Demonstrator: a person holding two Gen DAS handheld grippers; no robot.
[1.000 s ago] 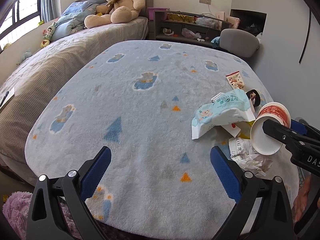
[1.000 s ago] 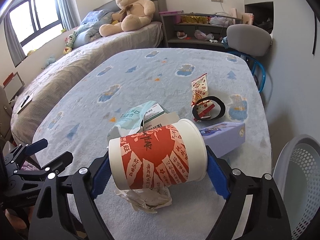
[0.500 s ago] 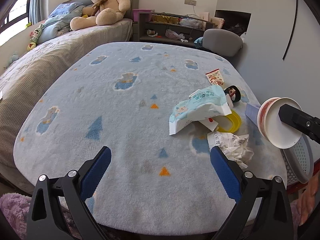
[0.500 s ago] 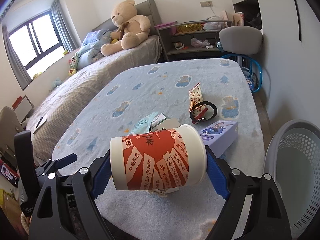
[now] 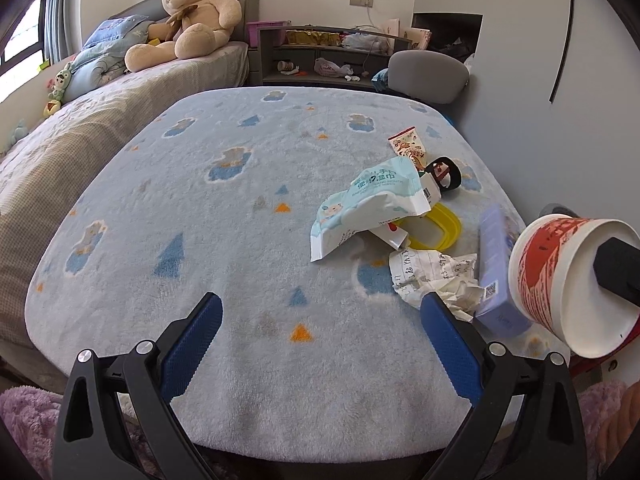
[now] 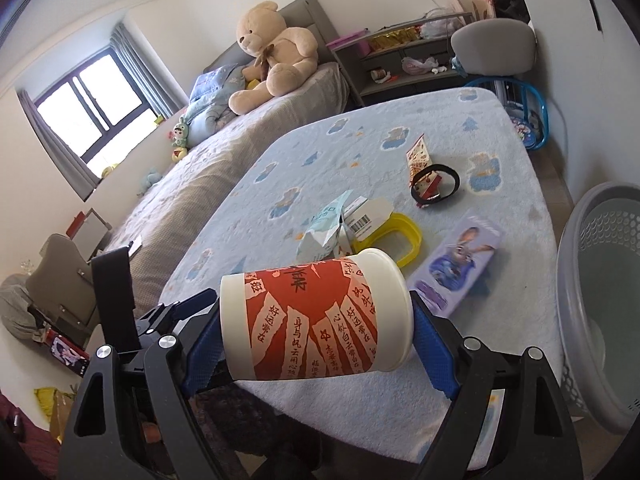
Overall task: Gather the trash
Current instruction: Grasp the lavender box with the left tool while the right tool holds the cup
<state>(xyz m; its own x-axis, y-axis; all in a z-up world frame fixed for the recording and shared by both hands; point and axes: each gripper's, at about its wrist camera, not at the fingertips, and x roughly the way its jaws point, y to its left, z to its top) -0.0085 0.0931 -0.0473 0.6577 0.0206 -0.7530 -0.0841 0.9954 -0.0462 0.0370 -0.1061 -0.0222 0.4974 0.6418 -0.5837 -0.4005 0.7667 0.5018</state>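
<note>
My right gripper [image 6: 316,340] is shut on a red-and-white paper cup [image 6: 316,320], held on its side above the near edge of the blue blanket [image 6: 360,144]. The same cup [image 5: 568,280] shows at the right in the left wrist view. A grey mesh basket [image 6: 600,280] stands on the floor to the right. On the blanket lie a wet-wipe pack [image 5: 372,204], crumpled paper [image 5: 436,276], a yellow lid [image 5: 440,228], a purple box [image 5: 496,276], a snack wrapper [image 5: 408,146] and a black band [image 5: 448,176]. My left gripper [image 5: 320,344] is open and empty over the blanket's near edge.
A bed with a large teddy bear [image 5: 188,12] runs along the left. A grey chair [image 5: 428,76] and shelves [image 5: 332,52] stand behind the blanket-covered surface. A blue stool [image 6: 520,112] sits at the far right corner.
My right gripper has carried the cup up off the trash pile and to the right, toward the basket, rolling as it went. The left gripper shifted slightly and stayed open.
</note>
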